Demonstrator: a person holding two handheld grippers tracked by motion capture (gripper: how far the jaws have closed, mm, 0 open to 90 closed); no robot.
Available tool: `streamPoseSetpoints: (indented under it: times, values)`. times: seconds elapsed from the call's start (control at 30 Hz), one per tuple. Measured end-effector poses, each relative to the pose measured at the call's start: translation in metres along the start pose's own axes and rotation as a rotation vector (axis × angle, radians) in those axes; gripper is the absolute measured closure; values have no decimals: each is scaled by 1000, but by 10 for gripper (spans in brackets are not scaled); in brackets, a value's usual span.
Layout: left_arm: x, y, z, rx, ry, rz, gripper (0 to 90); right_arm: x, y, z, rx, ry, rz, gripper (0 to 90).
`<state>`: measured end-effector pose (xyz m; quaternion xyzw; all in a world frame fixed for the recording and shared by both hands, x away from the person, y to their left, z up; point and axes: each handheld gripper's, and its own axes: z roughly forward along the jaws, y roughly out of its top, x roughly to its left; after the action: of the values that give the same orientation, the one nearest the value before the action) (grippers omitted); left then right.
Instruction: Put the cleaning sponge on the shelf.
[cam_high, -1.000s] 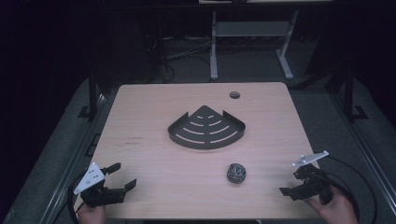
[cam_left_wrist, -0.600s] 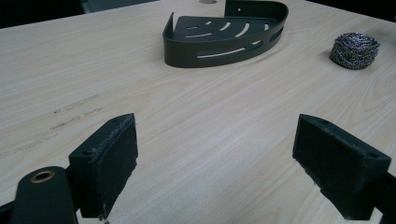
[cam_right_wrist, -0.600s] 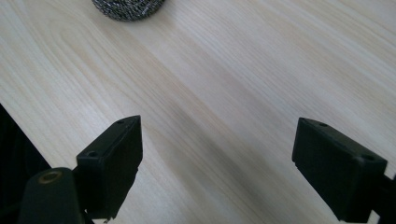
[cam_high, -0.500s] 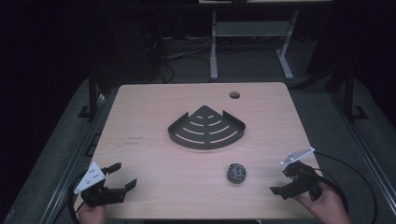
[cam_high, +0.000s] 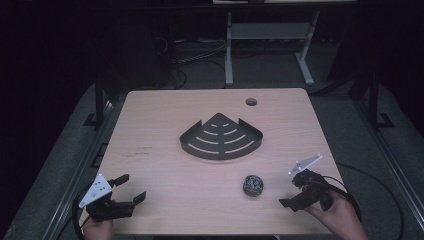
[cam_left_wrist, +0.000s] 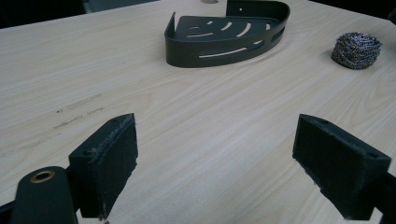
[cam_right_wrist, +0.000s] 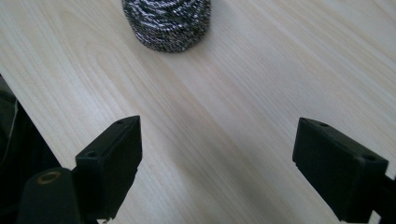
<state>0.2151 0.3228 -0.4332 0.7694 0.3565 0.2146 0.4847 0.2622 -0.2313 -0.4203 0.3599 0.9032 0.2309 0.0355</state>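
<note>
just ahead of the right hand-held gripper (cam_right_wrist: 217, 163), seemingly untouched, steel scourer (cam_right_wrist: 166, 21)

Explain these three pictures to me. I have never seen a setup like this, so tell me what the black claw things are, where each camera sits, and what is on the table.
No robot here: a person holds a two-fingered grabbing tool in each hand. The high view looks down from above the person's side of the wooden table. There the left gripper sits at bottom left and the right gripper at bottom right. The other two pictures come from cameras riding on each tool, looking out between its black fingers.

On the table lie a dark slotted corner shelf and a steel wool scrubber. Both tools are open and hold nothing. The right one points at the scrubber, with bare table in between.
</note>
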Motion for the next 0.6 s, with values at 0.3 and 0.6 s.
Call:
streamPoseSetpoints:
  times: [0.3,0.6]
  values:
    - [0,0,0,0,-2,-3,133,7,13,7,13,11,-33,153]
    - [-1,0,1,-2,-4,-3,133,12,24,12,24,17,-59,153]
